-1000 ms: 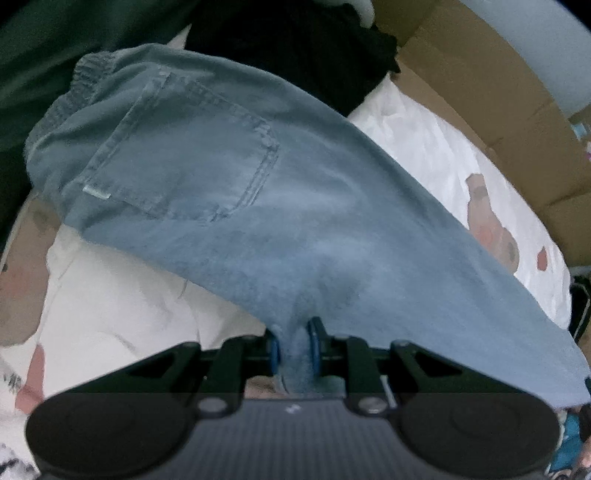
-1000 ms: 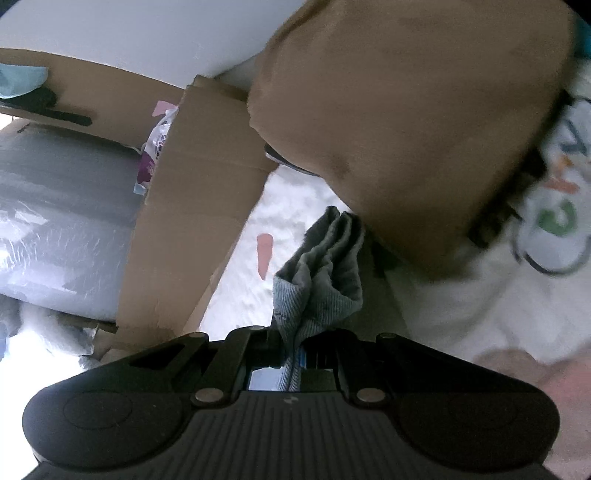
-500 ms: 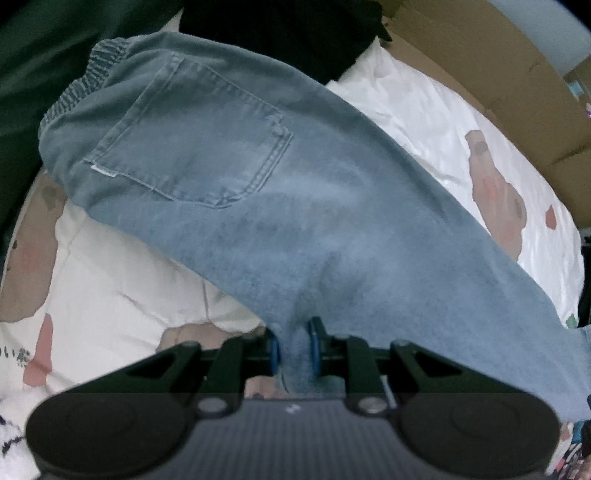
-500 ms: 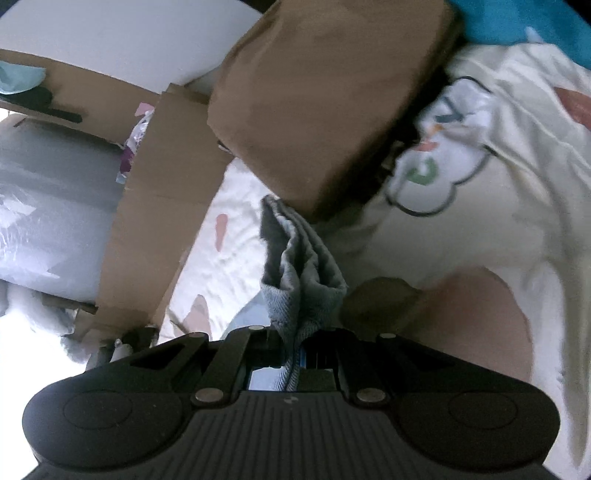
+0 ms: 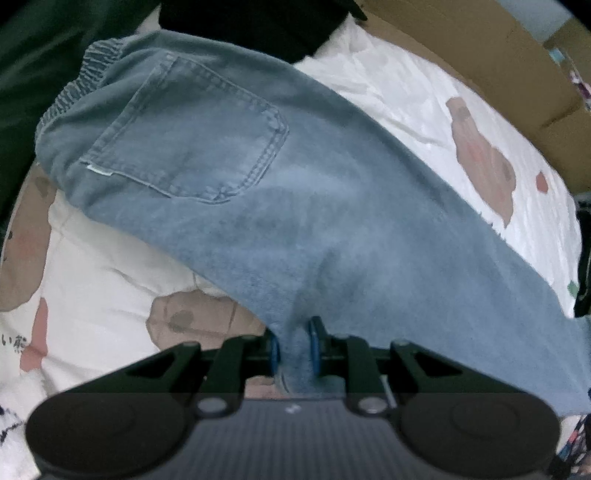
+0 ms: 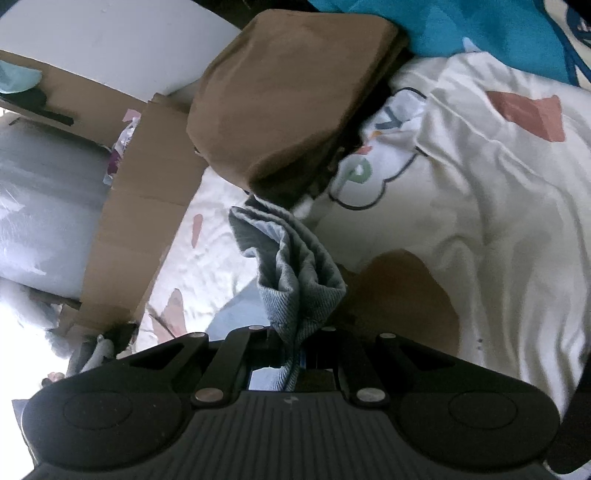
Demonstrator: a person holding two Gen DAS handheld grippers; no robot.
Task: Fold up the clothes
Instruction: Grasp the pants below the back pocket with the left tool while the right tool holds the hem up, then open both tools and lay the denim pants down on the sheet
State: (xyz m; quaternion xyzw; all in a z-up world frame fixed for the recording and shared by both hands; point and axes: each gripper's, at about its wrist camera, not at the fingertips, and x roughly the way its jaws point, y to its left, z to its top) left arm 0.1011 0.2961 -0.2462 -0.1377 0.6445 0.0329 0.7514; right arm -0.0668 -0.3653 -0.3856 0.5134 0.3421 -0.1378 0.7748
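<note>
Light blue jeans [image 5: 295, 206] stretch across the left wrist view, back pocket [image 5: 192, 136] and elastic waistband [image 5: 85, 81] at upper left, one leg running off to the lower right. My left gripper [image 5: 293, 347] is shut on the jeans' lower edge. In the right wrist view my right gripper [image 6: 291, 354] is shut on a bunched end of the jeans [image 6: 295, 266], which stands up from between the fingers. The jeans hang above a white bedsheet [image 5: 406, 96] with bear prints.
A folded brown garment [image 6: 288, 96] lies on the bed beyond the right gripper, beside a cream printed garment [image 6: 480, 192] and a teal cloth [image 6: 480, 29]. Cardboard panels [image 6: 147, 206] line the bed's edge. Dark clothes [image 5: 251, 26] lie past the waistband.
Both grippers have moved with the jeans held. The waistband shifted right in the left view. The right view swung, so the brown garment moved up and more of the cream garment shows.
</note>
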